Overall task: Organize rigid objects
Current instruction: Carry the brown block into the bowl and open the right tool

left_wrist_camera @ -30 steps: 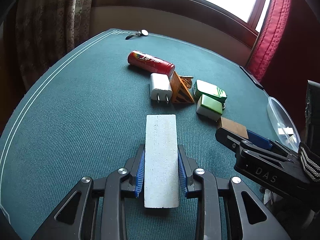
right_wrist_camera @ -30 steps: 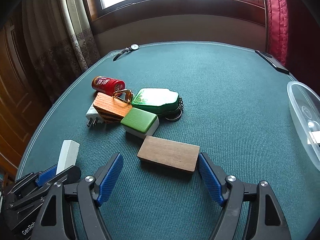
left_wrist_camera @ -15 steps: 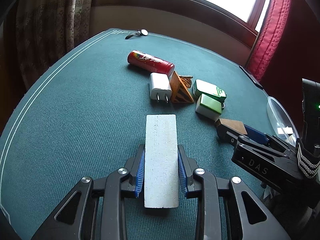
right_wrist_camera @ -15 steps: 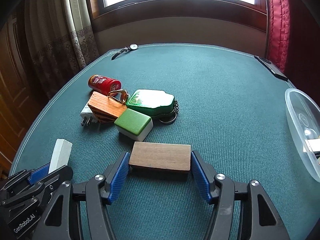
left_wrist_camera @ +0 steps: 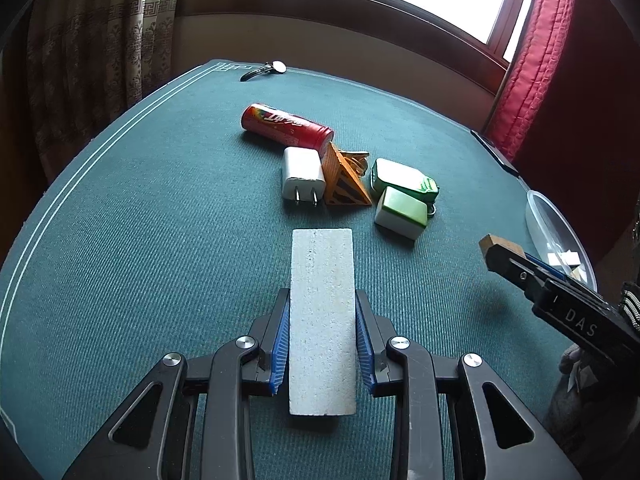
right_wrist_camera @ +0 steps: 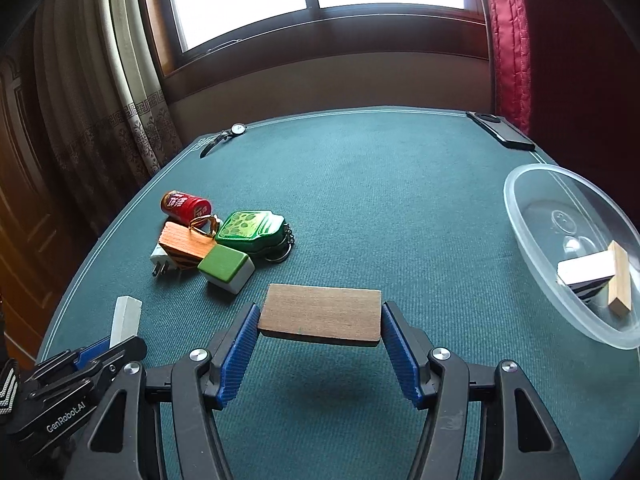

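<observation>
Now clear bowl holds white blk & wood blk.

Open felt is seen btwn the right gripper and the bowl to its right. To the front-left, passage is blocked by a cluster: green tile, orange wedge, charger, can, green keychain.

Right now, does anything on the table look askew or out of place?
The red can lies on its side, crowded against the charger, orange block, and green pieces. Nothing looks spilled or damaged.
</observation>
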`<state>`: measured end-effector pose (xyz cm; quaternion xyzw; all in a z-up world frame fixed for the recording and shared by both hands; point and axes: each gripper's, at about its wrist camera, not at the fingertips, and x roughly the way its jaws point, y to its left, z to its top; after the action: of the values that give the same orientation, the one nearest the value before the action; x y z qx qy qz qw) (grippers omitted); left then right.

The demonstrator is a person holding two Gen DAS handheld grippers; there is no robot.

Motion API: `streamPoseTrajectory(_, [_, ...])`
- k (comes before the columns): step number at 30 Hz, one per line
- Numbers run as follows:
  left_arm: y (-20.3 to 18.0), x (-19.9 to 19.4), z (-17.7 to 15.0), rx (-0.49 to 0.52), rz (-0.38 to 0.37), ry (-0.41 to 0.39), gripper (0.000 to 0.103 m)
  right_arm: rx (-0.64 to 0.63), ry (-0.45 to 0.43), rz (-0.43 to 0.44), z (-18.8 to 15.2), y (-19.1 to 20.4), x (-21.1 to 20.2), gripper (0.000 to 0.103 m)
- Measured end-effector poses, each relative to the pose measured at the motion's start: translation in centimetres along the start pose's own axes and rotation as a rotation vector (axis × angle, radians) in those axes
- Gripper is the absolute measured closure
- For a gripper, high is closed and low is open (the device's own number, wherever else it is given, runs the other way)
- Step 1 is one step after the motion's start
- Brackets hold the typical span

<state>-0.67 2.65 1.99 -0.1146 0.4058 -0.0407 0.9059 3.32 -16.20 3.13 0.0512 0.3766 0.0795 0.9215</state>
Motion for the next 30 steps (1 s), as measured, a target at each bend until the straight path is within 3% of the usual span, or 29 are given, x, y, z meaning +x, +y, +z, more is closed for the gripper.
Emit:
streamPoseTrajectory(19, [-4.2, -0.5, 0.4, 0.077, -0.036, -0.004, 0.073, 0.163, -0.13, -0.181, -0.2, -10.7, -6.2, 0.038])
streamPoseTrajectory(30, [-6.9, -0.5, 0.5, 0.13, -0.061, 0.001, 0.073, 0.216, -0.137, -0.248, -0.4, -14.9, -6.2, 0.038])
